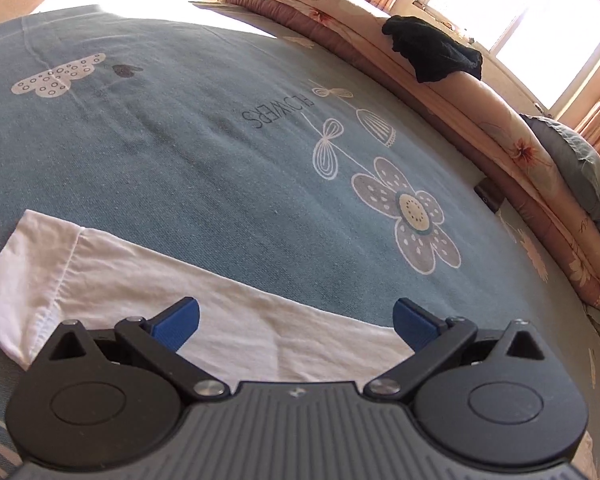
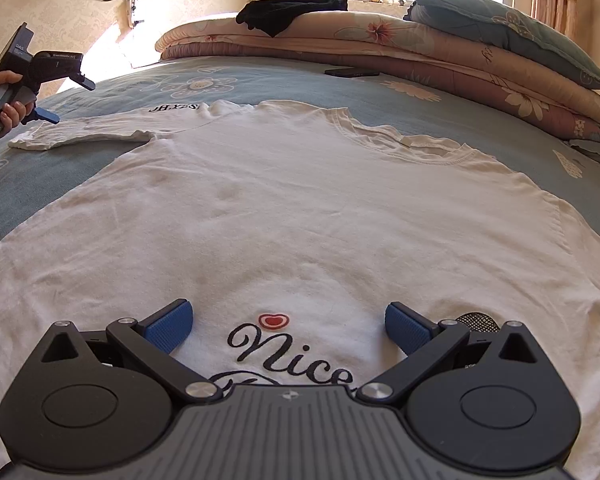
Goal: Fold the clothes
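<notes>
Barely begun: white T-shirt (image 2: pixel 300 200) lies flat, unfolded; left gripper (image 1: pixel 296 322) at nine o'clock sleeve (image 1: pixel 80 264) and right gripper (image 2: pixel 288 326) both gape, empty.

Folded quilts (image 2: pixel 380 46) along far bedside.

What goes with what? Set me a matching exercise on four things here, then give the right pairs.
Things:
1. white T-shirt
2. black garment
3. dark phone
4. blue-grey pillow

Places:
A. flat on the sheet, beside the folded quilt
B. spread out on the bed, print facing up
C. on the quilt's right end, near the window
D. draped on top of the quilt

Pairs: 1-B, 2-D, 3-A, 4-C
</notes>
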Demonstrator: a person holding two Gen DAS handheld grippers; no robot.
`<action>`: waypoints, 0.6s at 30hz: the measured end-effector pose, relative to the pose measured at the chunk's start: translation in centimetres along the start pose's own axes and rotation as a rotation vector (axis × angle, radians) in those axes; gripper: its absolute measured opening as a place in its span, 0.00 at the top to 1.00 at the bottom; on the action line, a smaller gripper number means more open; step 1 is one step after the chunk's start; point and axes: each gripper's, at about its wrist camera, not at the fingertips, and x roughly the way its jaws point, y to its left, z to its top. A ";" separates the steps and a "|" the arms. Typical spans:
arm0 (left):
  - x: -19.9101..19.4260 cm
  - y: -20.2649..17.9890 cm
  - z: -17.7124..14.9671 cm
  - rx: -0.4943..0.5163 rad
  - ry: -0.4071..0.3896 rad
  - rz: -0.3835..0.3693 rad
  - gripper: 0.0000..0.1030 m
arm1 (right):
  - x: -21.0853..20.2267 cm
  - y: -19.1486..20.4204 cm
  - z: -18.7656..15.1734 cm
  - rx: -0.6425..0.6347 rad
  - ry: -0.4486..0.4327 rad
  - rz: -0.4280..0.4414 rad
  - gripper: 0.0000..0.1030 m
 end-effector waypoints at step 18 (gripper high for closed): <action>-3.9 -6.8 -4.3 0.248 0.003 -0.074 0.02 | 0.0 0.0 0.0 -0.001 0.000 0.000 0.00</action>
